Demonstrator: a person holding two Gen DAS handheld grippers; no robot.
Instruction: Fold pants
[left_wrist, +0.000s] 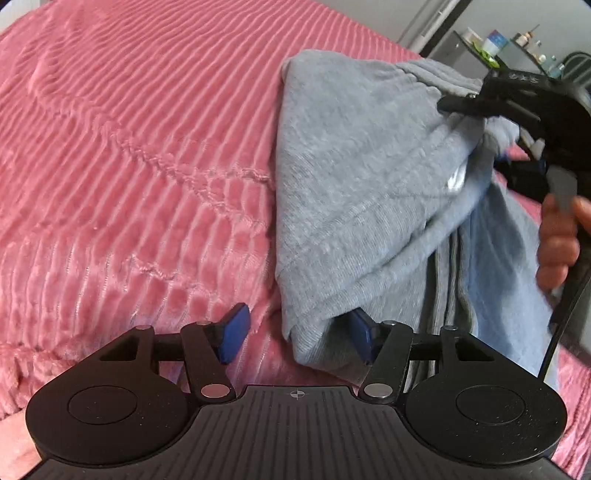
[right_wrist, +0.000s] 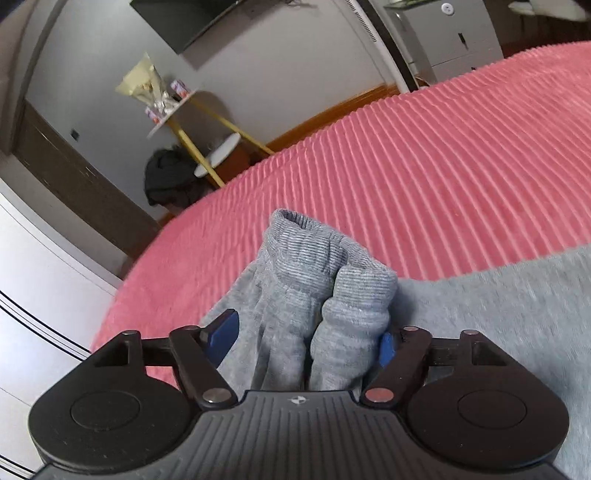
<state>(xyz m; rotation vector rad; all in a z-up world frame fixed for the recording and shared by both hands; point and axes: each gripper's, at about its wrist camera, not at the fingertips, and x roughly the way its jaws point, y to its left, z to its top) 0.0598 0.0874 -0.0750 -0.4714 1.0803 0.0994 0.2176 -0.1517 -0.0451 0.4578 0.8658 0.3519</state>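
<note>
Grey sweatpants (left_wrist: 369, 192) lie on a pink ribbed bedspread (left_wrist: 129, 147), with one end pulled up off it. In the left wrist view my left gripper (left_wrist: 297, 336) stands open low over the bed. A folded corner of the pants sits between its blue pads, against the right one only. My right gripper (left_wrist: 476, 114) shows at the upper right, pinching gathered fabric, with a person's hand (left_wrist: 557, 240) on its handle. In the right wrist view my right gripper (right_wrist: 303, 343) is shut on the bunched ribbed cuffs (right_wrist: 314, 258) of the sweatpants (right_wrist: 498, 314).
The bedspread (right_wrist: 443, 166) stretches far ahead. Beyond the bed's edge stand a small yellow-legged table (right_wrist: 218, 151), a black bag (right_wrist: 166, 177), a white wardrobe (right_wrist: 37, 277) and a grey cabinet (right_wrist: 454, 40). A shelf with bottles (left_wrist: 495, 44) is behind the bed.
</note>
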